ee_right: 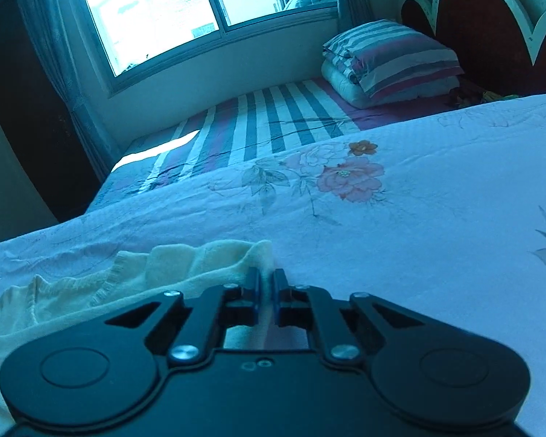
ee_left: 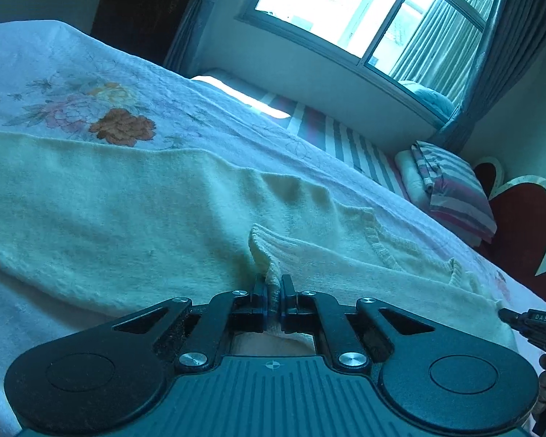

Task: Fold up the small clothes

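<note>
A cream knit garment lies spread on the floral bedspread. My left gripper is shut on a pinched edge of the cream knit garment, which bunches up between the pads. My right gripper is shut on another edge of the same garment, low over the bedspread. The tip of the right gripper shows at the right edge of the left wrist view, at the garment's far corner.
A folded striped quilt with a pillow lies at the head of the bed beside a red heart-shaped headboard. A striped sheet lies beyond the bedspread, under a window with curtains.
</note>
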Available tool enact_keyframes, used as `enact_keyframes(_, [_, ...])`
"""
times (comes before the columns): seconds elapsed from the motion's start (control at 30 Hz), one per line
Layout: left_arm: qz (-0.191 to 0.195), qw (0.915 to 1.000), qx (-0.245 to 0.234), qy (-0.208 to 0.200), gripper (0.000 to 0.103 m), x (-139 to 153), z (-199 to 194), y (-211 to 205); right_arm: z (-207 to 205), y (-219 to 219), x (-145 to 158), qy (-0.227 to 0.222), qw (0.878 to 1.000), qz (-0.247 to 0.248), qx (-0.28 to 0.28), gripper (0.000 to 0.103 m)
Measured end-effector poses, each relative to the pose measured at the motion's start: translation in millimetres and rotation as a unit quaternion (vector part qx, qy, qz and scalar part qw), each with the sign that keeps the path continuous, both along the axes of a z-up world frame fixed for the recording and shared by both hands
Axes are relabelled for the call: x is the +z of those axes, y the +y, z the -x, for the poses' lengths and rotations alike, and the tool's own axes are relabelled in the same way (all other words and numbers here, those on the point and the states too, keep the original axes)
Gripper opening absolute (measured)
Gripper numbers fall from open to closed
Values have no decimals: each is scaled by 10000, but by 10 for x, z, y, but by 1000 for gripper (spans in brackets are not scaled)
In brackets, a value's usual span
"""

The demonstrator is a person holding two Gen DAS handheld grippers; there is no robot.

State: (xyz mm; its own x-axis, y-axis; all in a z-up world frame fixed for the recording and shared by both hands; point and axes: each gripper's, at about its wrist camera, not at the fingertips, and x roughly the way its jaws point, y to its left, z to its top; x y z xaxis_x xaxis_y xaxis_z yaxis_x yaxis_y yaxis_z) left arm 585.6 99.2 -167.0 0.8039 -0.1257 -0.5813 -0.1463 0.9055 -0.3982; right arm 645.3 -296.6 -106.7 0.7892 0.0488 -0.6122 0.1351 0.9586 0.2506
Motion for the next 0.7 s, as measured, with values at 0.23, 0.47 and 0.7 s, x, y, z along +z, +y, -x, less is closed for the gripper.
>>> enact_keyframes(0.23, [-170, 9965, 621, -530, 35, 301, 111, 96, 227, -25, 297, -429, 9988, 216, 75, 24])
enact_keyframes(0.47, [-583, 9973, -442, 84, 36, 130, -190, -314, 584, 327, 135, 22, 9929, 687, 969, 21])
enact_keyframes(0.7, [-883, 9949, -273, -403, 56, 352, 138, -371, 862, 485, 351, -378, 9900, 962, 963, 26])
